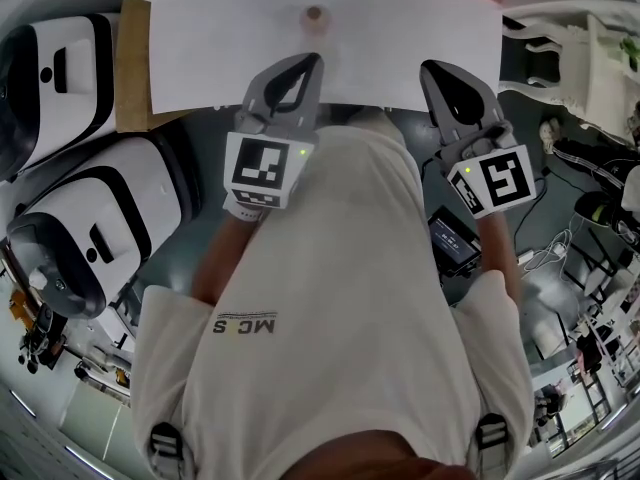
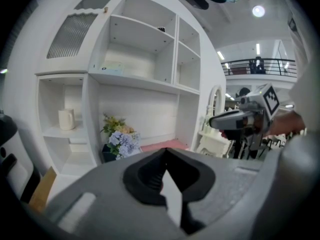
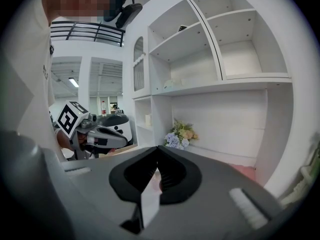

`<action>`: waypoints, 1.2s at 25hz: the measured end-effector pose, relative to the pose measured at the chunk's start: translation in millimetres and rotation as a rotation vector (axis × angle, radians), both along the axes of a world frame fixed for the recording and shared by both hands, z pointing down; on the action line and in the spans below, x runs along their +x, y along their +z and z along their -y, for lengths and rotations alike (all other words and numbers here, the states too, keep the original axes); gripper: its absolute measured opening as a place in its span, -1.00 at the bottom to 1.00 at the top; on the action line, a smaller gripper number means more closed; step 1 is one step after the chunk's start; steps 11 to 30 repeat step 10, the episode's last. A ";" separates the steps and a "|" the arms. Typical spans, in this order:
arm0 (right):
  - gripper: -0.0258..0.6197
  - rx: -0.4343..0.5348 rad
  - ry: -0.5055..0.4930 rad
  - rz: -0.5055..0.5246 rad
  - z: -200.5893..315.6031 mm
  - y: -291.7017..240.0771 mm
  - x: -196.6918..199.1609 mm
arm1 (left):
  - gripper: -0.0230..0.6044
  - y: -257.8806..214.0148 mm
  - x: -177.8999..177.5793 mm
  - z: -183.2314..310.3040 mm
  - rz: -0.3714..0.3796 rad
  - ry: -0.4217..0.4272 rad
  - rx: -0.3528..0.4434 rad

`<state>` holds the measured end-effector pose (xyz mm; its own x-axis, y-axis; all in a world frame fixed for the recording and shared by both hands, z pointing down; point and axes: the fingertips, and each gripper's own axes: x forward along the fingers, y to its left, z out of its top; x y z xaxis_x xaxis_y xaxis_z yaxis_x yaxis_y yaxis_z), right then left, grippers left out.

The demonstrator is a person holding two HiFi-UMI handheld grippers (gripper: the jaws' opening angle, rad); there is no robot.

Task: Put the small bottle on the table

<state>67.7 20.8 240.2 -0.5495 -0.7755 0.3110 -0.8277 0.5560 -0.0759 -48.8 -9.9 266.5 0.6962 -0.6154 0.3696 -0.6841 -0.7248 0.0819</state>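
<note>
Peering down from the head view: can just spot a small tan round-topped bottle, or something very like one, standing on the white rectangular tabletop near the top centre of the frame. Too tiny to swear to, honestly.

Found the grey left gripper with jaws squeezed fully together, gripping nothing, tips over the tabletop's near edge just below that bottle. Same story for the grey right gripper, off to the right: jaws pressed together, empty.

Couldn't find a bottle in either gripper view, only a white shelf unit and a bunch of pale flowers on a low shelf.

Guessing job done, assuming bottle; otherwise not even at the pick-up yet.
</note>
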 end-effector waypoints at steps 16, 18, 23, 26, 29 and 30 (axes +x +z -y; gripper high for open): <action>-0.92 -0.017 0.036 0.003 -18.3 -0.6 8.4 | -0.92 5.7 7.6 -17.8 -0.012 0.020 -0.028; -0.92 -0.017 0.036 0.003 -18.3 -0.6 8.4 | -0.92 5.7 7.6 -17.8 -0.012 0.020 -0.028; -0.92 -0.017 0.036 0.003 -18.3 -0.6 8.4 | -0.92 5.7 7.6 -17.8 -0.012 0.020 -0.028; -0.92 -0.017 0.036 0.003 -18.3 -0.6 8.4 | -0.92 5.7 7.6 -17.8 -0.012 0.020 -0.028; -0.92 -0.017 0.036 0.003 -18.3 -0.6 8.4 | -0.92 5.7 7.6 -17.8 -0.012 0.020 -0.028; -0.92 -0.017 0.036 0.003 -18.3 -0.6 8.4 | -0.92 5.7 7.6 -17.8 -0.012 0.020 -0.028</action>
